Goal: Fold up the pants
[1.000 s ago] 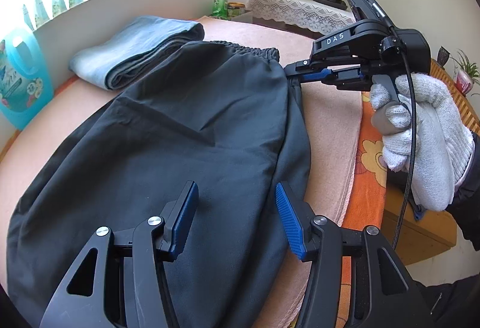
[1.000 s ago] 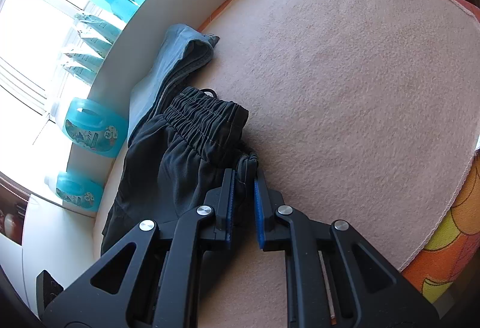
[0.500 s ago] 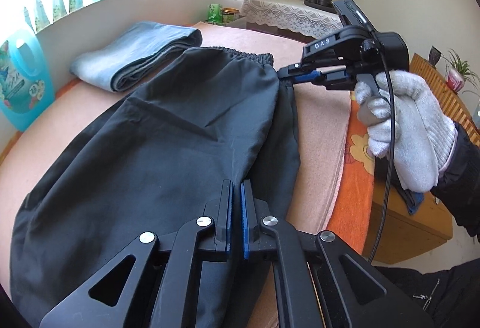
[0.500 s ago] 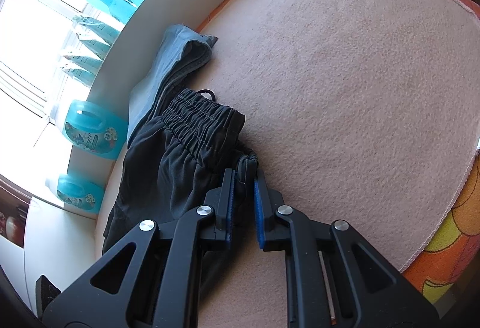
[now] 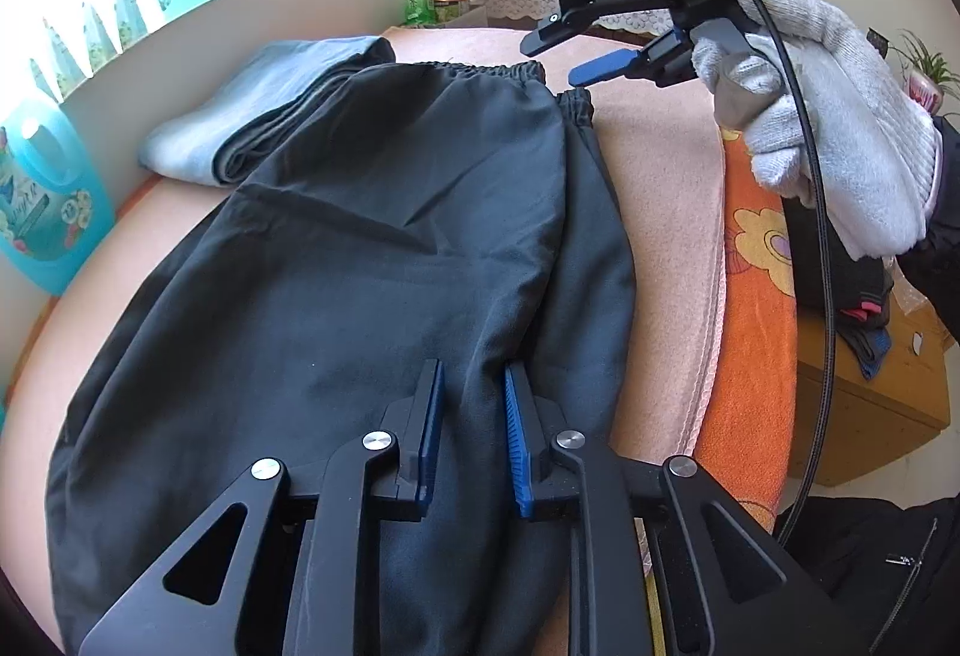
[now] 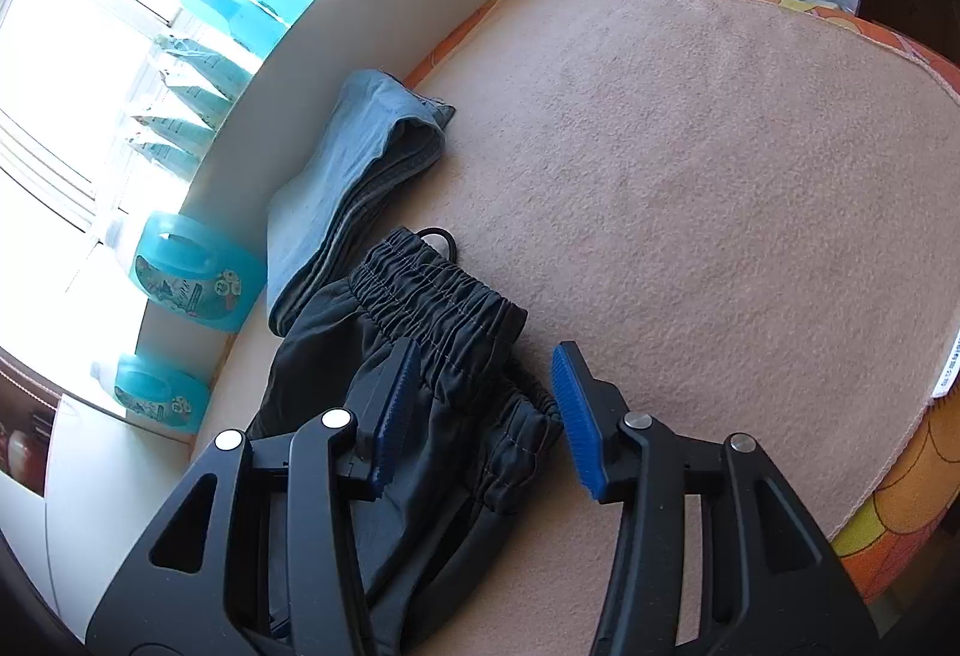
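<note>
- The pants (image 5: 360, 260), dark and folded in half lengthwise, lie flat on the pink blanket (image 6: 720, 188) along its window-side edge, one leg laid over the other.
- Their waistband (image 6: 432, 290) is gathered elastic and points toward the far end of the blanket; a dark cord loop shows just behind it.
- The leg ends run under the left gripper's frame and out of the picture, so the hems are hidden.
- The left gripper (image 5: 471, 386) sits low over the pants near the fold, its jaws narrow and opening; dark cloth lies between the blue pads (image 5: 515, 434), but they do not press it.
- The right gripper (image 6: 486, 398) hangs just above the waistband corner, jaws moderately wide and opening; the cloth sits below them, ungripped.
- In the left view the right gripper (image 5: 558, 56) is seen from the side, held by a hand in a white glove (image 5: 840, 140), clear of the waistband.
- A folded blue cloth (image 6: 354, 164) lies beside the pants, touching them at the waistband end, against the wall.
- Teal bottles (image 6: 192, 278) stand on the sill, washed out by window glare.
- An orange flowered sheet (image 5: 750, 296) shows beyond the blanket's near edge.
- Small tins and boxes at the far corner are too small to read.
</note>
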The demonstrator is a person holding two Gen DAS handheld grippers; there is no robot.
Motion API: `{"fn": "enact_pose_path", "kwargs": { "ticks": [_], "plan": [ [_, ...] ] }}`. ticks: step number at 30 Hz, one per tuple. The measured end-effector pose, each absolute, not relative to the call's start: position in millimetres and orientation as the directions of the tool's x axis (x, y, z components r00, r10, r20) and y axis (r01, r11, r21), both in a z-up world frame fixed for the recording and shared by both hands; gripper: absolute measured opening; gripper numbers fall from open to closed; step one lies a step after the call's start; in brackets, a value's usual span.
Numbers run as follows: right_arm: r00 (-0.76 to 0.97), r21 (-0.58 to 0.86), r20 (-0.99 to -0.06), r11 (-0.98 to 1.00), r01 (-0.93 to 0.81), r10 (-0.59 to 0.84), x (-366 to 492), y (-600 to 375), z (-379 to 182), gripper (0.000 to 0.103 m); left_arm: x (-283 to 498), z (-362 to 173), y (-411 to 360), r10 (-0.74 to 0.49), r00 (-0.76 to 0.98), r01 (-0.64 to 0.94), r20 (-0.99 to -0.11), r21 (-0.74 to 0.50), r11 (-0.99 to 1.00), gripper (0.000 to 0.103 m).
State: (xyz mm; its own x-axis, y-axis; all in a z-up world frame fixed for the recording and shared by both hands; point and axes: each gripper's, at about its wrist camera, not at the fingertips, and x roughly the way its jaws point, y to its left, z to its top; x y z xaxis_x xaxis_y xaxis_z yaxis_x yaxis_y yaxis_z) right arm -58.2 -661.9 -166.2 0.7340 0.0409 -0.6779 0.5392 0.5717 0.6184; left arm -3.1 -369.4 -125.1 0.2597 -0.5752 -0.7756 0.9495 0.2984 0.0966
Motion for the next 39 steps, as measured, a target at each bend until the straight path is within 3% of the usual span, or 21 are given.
{"fn": "enact_pose_path", "kwargs": {
  "ticks": [1,3,4,7,12,18,22,25,33,36,37,39],
  "plan": [
    [0.724,0.618,-0.688,0.569,0.542,0.058,-51.8,-663.0,-170.2,0.048,-3.0,-125.2,-368.6,-0.581,0.257,0.95,-0.773,0.092,0.297,0.008],
    [0.727,0.632,-0.683,0.558,0.537,0.073,-44.5,-664.2,-176.3,0.046,0.0,-123.5,-366.2,-0.59,0.258,0.947,-0.765,0.079,0.312,0.005],
    [0.734,0.638,-0.675,0.556,0.533,0.07,-43.7,-663.2,-176.0,0.03,2.2,-120.4,-363.1,-0.603,0.258,0.944,-0.755,0.063,0.324,0.004],
    [0.764,0.642,-0.644,0.572,0.51,0.042,-48.8,-655.3,-159.4,0.018,7.6,-106.0,-350.6,-0.632,0.267,0.934,-0.727,0.033,0.357,0.004],
    [0.803,0.686,-0.592,0.563,0.46,0.065,-71.9,-639.7,-132.0,0.016,11.2,-80.1,-325.1,-0.672,0.27,0.927,-0.69,-0.002,0.374,0.004],
    [0.748,0.652,-0.659,0.557,0.515,0.079,-76.9,-635.5,-160.6,0.016,-2.1,-92.7,-321.2,-0.65,0.215,0.946,-0.729,-0.009,0.324,0.004],
    [0.737,0.649,-0.674,0.52,0.555,0.055,-88.8,-637.3,-171.8,0.028,-9.3,-106.4,-327.5,-0.632,0.193,0.953,-0.751,-0.009,0.302,0.004],
    [0.704,0.597,-0.71,0.516,0.614,-0.018,-99.2,-636.5,-169.3,0.071,-10.2,-108.5,-325.3,-0.633,0.187,0.953,-0.751,-0.018,0.303,0.004],
    [0.759,0.686,-0.649,0.481,0.547,0.062,-85.8,-639.6,-181.7,0.072,-9.5,-105.8,-320.4,-0.65,0.174,0.951,-0.74,-0.046,0.307,0.004],
    [0.746,0.656,-0.665,0.512,0.555,0.043,-72.9,-629.7,-182.2,0.056,-10.9,-101.9,-313.1,-0.66,0.17,0.946,-0.732,-0.067,0.318,0.004],
    [0.744,0.647,-0.666,0.531,0.547,0.046,-69.1,-626.5,-183.2,0.039,-10.6,-99.6,-308.4,-0.661,0.17,0.941,-0.73,-0.077,0.328,0.011],
    [0.753,0.641,-0.657,0.547,0.538,0.03,-69.2,-623.4,-183.0,0.033,-8.1,-91.8,-293.0,-0.671,0.183,0.928,-0.719,-0.099,0.359,0.026]
  ]
}}
